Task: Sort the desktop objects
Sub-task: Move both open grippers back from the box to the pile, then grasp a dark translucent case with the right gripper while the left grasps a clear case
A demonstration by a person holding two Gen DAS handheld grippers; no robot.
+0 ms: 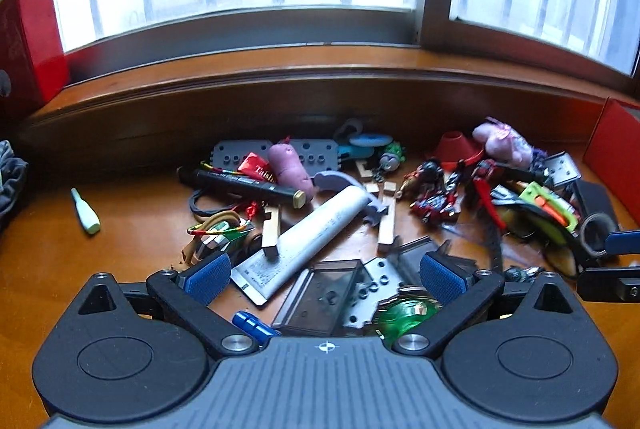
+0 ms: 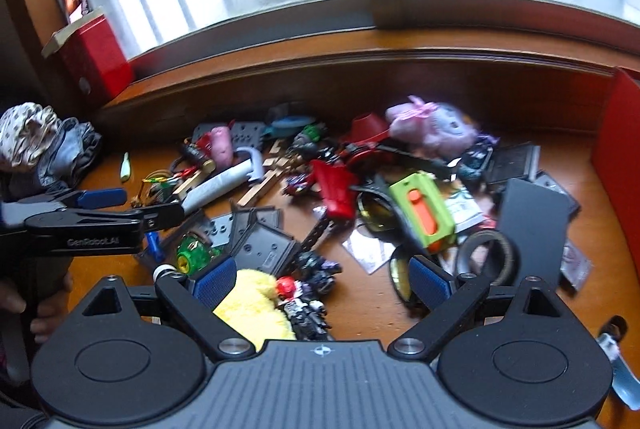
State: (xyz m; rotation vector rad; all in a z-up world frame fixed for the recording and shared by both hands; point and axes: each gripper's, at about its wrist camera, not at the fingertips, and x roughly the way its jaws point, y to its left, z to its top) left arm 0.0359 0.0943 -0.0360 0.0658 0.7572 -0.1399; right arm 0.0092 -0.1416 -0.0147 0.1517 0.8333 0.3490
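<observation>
A heap of small objects covers the wooden desk (image 1: 132, 225). My left gripper (image 1: 326, 275) is open above a dark clear case (image 1: 320, 289), with a silver tube (image 1: 308, 237) lying just ahead and a green disc (image 1: 404, 313) by its right finger. In the right wrist view my right gripper (image 2: 320, 279) is open too, over a yellow fluffy item (image 2: 252, 305) and small toy figures (image 2: 304, 305). A lime-green box with an orange slider (image 2: 424, 205) and a red toy part (image 2: 334, 189) lie further ahead. The left gripper (image 2: 100, 217) shows at the left there.
A raised wooden sill (image 1: 320, 69) and window bound the back. Red boxes stand at left (image 1: 28, 41) and right (image 2: 618, 157). Crumpled cloth (image 2: 44, 145) lies at far left. A pale green cap (image 1: 86, 213) sits alone left of the heap. A hand (image 2: 44, 309) grips the left handle.
</observation>
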